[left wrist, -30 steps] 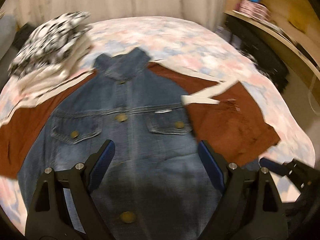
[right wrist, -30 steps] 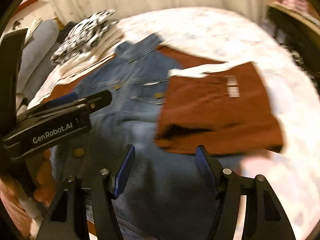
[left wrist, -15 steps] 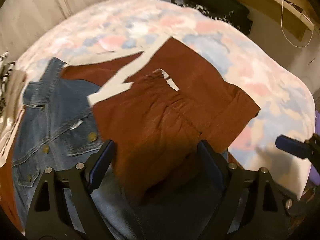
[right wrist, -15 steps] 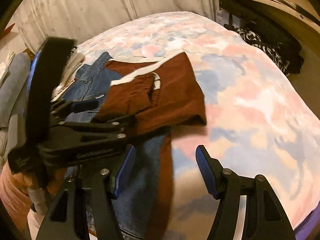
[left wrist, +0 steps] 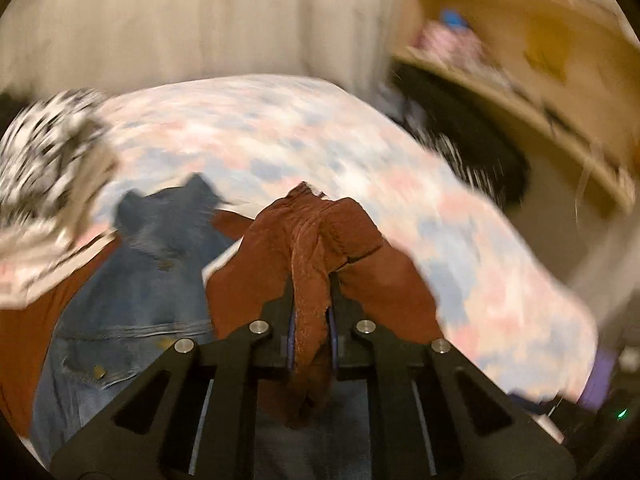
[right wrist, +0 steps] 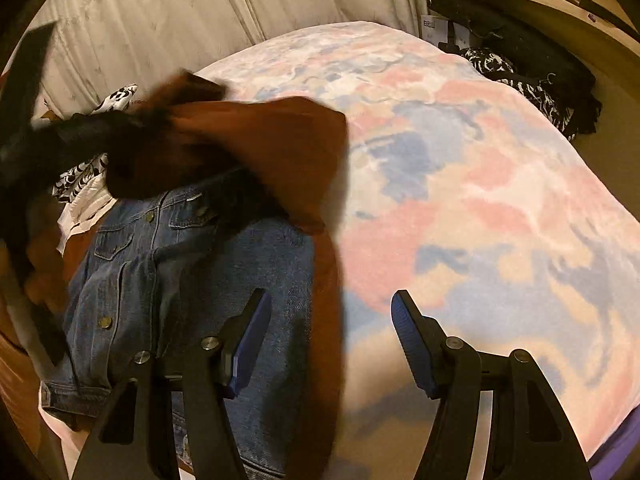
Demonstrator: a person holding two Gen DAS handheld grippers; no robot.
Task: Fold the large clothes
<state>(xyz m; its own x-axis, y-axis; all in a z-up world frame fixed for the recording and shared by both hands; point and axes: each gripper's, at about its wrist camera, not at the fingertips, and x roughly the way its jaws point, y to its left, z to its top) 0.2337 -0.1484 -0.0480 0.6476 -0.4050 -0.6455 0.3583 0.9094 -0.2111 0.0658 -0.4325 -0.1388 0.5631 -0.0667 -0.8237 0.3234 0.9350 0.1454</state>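
A blue denim jacket (left wrist: pixel 136 280) lies buttoned and face up on the bed, over a rust-brown garment (left wrist: pixel 320 232). My left gripper (left wrist: pixel 312 280) has its jaws closing, and the pads pinch a bunched fold of that brown cloth, lifted off the jacket. The right wrist view shows the raised brown garment (right wrist: pixel 260 144) hanging from the blurred left gripper (right wrist: pixel 60 140) above the denim jacket (right wrist: pixel 180 280). My right gripper (right wrist: pixel 328 308) stands open with nothing between its fingers. It hovers over the jacket's right edge and the bedspread (right wrist: pixel 480 200).
A black-and-white patterned pile of clothes (left wrist: pixel 44 152) sits at the bed's far left. Dark clothes (right wrist: pixel 540 80) lie beside the bed under a wooden shelf (left wrist: pixel 520 60). A pale curtain (right wrist: pixel 200 20) hangs behind the bed. The pink-and-blue bedspread stretches bare to the right.
My left gripper went from open over the folded brown sleeve to shut on it and lifted it. The right gripper swung right, over the bedspread, still open.
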